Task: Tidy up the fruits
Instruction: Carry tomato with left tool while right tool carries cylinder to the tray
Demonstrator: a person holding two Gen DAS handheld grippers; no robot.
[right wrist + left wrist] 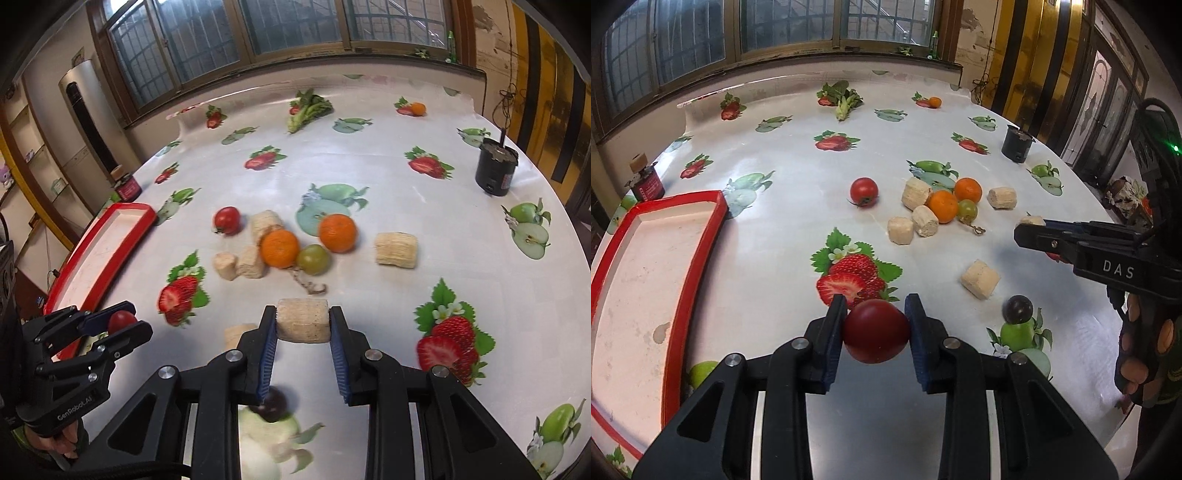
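Left gripper (875, 325): clamped on a dark red tomato (876, 331), held above the cloth, just right of the tray.
Right gripper (303, 325): clamped on a beige cork block (303, 325), pads pressed to both its ends; seen side-on from the left wrist, out at the right edge.
Tray (681, 266): red rim, pale floor, at the left edge of the table; nothing in it in the part seen.
Table (783, 155): white cloth printed with strawberries and green apples.
Second tomato (864, 191): on the cloth near mid-table, well apart from the tray, left of the cluster.
Oranges (942, 206): two, close together in the cluster; nearer one touching a green grape (967, 210), farther one (967, 189) just behind.
Third orange (935, 102): small, far back by the table edge.
Dark grape (1018, 309): alone on an apple print, near the right side, beneath the right gripper in its own view.
Loose blocks: three (925, 220) bunched against the nearer orange, one (1002, 198) right of the cluster, one (980, 279) nearer, beside the dark grape.
Greens (844, 98): leafy bunch at the far edge.
Black pot (1017, 143): upright, far right.
Red jar (647, 184): upright, far left behind the tray.
Stem scrap (308, 284): lying in front of the green grape.
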